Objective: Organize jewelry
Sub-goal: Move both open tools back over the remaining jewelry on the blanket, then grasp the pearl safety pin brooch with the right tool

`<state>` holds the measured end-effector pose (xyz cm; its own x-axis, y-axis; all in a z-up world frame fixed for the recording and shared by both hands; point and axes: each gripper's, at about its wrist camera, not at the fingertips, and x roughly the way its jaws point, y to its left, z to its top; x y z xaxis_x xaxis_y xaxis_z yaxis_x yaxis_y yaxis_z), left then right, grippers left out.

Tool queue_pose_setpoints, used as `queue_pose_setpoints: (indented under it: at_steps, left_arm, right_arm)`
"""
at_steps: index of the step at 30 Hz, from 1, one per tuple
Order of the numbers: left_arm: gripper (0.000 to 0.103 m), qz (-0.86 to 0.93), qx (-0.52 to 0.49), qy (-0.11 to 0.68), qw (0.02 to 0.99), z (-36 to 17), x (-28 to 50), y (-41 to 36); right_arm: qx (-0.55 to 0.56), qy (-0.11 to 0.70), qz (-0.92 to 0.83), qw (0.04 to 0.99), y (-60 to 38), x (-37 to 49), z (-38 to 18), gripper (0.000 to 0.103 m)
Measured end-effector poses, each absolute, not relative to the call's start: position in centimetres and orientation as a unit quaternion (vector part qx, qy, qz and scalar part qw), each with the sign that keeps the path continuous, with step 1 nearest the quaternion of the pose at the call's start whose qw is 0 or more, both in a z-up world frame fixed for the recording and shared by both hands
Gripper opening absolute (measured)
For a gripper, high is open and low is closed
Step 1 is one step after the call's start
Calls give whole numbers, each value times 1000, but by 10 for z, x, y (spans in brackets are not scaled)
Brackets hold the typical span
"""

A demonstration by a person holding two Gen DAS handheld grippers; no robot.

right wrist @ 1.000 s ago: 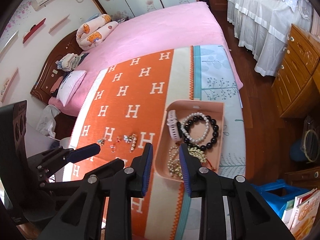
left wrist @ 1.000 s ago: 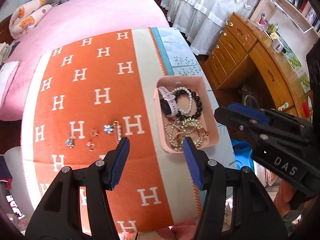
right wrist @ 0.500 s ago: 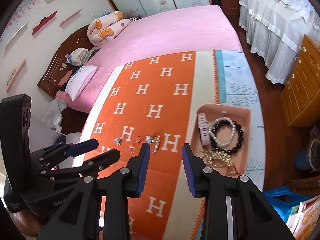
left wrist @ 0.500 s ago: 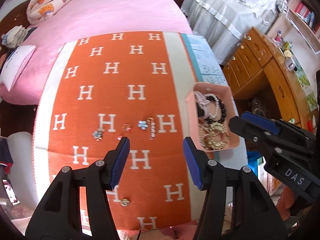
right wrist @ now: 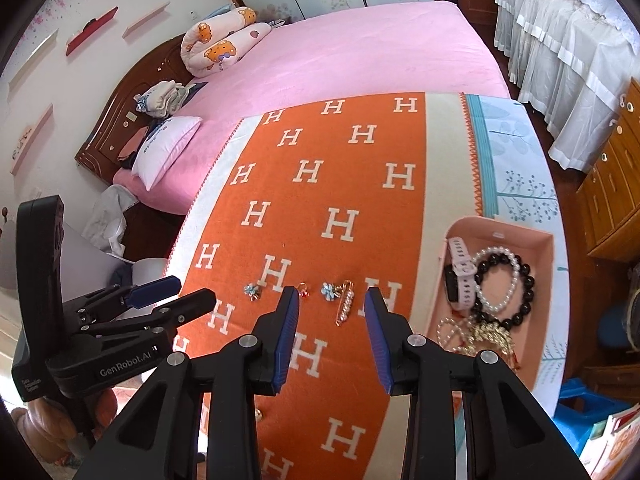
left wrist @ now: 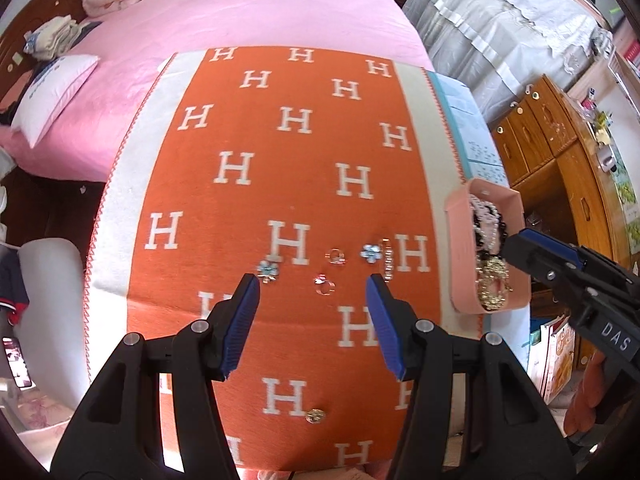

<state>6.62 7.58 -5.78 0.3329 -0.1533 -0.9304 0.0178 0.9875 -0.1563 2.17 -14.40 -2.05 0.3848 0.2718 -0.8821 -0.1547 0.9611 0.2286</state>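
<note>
Both tongs (left wrist: 312, 284) (right wrist: 331, 298) shifted from tray (right wrist: 548, 280) to loose earrings (right wrist: 328, 291), empty.

Small pieces (left wrist: 332, 258) are lying in a row on the blanket (left wrist: 288, 168), mid-near edge. Tray (right wrist: 540, 248) is sitting to their right at blanket's edge, w/ bracelets (right wrist: 502, 286) & watch (right wrist: 460, 276) lying inside. One stray piece (left wrist: 315, 415) is lying nearer, apart.

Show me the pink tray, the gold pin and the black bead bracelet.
pink tray (right wrist: 516, 228), right wrist view, far rim.
gold pin (right wrist: 345, 307), right wrist view, middle of its bar.
black bead bracelet (right wrist: 527, 286), right wrist view, beads on its right side.
</note>
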Motion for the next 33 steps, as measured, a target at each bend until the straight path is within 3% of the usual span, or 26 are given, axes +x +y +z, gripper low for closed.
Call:
queue_pose_setpoints:
  at_steps: [24, 33]
  left_arm:
    - [52, -131, -91, 638, 753, -139, 104, 115]
    - [52, -139, -91, 651, 741, -160, 111, 124]
  right_arm:
    - [27, 626, 131, 769, -101, 54, -148, 34]
    - [28, 646, 116, 754, -93, 70, -180, 23]
